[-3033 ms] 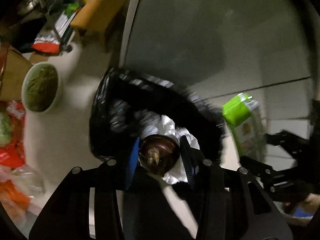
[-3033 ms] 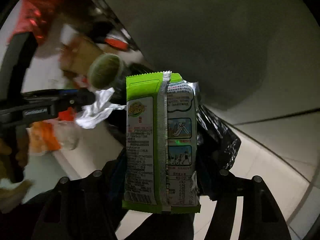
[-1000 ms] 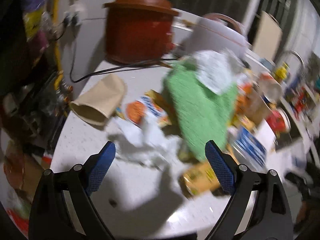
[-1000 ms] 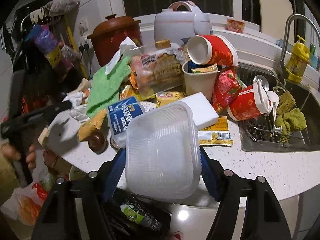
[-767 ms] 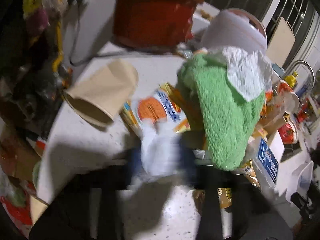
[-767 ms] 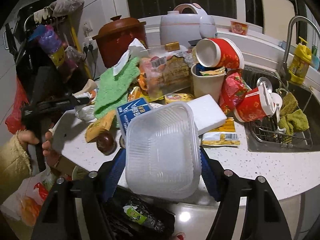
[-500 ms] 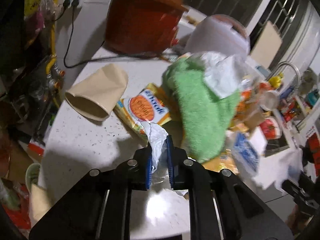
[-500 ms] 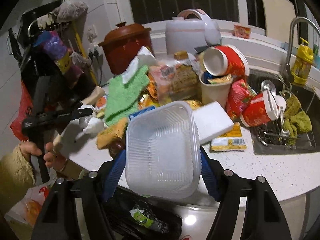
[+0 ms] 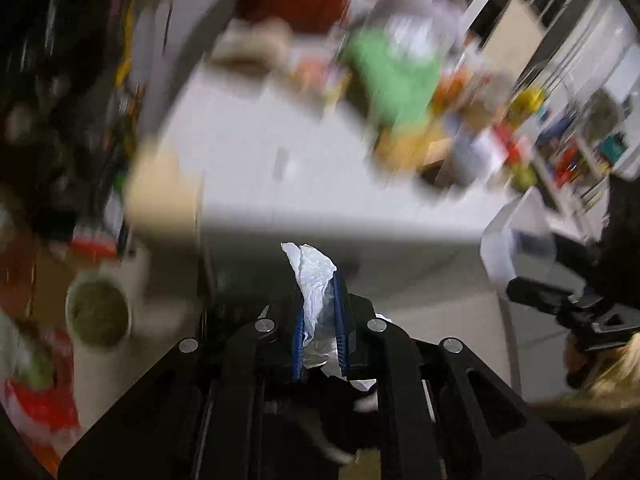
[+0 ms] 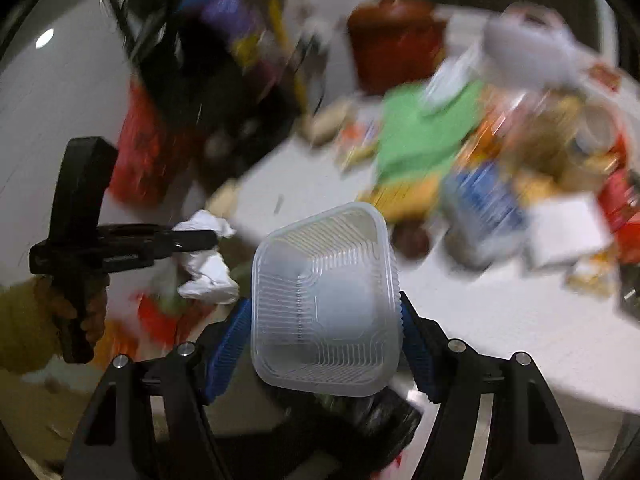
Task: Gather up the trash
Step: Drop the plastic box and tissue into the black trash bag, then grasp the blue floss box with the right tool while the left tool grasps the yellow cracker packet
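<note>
The left tongs (image 9: 320, 312) are pressed together, pinching a crumpled white tissue (image 9: 314, 280) held off the counter's (image 9: 280, 184) near edge. The right tongs (image 10: 324, 320) clamp an empty clear plastic tub (image 10: 326, 300), its open mouth facing the camera, above a black trash bag (image 10: 372, 420). The clutter on the counter is blurred.

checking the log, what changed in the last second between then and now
The left gripper, open over the counter a second ago, closed on the crumpled white paper and carried it off the counter edge. The right gripper still holds the clear plastic tray.
</note>
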The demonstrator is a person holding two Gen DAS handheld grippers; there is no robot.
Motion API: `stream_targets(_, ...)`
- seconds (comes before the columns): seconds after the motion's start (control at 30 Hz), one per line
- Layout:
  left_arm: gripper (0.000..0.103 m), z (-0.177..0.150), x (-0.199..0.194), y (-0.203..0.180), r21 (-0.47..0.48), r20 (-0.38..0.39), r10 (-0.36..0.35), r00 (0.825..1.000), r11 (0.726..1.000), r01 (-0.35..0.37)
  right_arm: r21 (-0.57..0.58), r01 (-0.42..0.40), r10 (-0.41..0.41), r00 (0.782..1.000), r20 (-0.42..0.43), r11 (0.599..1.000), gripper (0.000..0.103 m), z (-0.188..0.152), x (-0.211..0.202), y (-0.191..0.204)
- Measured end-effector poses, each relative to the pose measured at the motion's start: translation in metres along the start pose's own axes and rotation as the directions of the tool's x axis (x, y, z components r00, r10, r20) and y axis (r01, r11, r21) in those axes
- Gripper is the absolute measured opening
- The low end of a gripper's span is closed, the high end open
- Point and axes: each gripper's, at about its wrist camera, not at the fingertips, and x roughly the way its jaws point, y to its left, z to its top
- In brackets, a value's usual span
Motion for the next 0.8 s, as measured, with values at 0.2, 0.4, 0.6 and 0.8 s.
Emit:
stream_targets(0.2,0.012,-0.069,0.11,0.033,-0.061,-0.259,0.034,0.965,0.997,-0.052,0.065,0.019,-0.002,0.966,-0.258,0.998,0.069,-0.069,0.106,-0.009)
stream_targets(0.4,0.024,-0.105,0.205,0.06,-0.041,-0.421,0.119,0.899,0.988,-0.15,0.149,0.133,-0.059,0.907,-0.417,0.98,0.071,-0.125,0.2,-0.038)
stream_targets(0.6,0.064,-0.111,0.226,0.083,-0.028,-0.472,0.19,0.861,0.973,-0.23,0.13,0.246,-0.161,0.872,-0.463,0.96,0.082,-0.136,0.236,-0.049)
stream_targets(0.8,0.067,-0.099,0.203,0.086,-0.064,-0.435,0.194,0.879,0.967,-0.245,0.131,0.238,-0.166,0.897,-0.41,0.962,0.088,-0.121,0.207,-0.054)
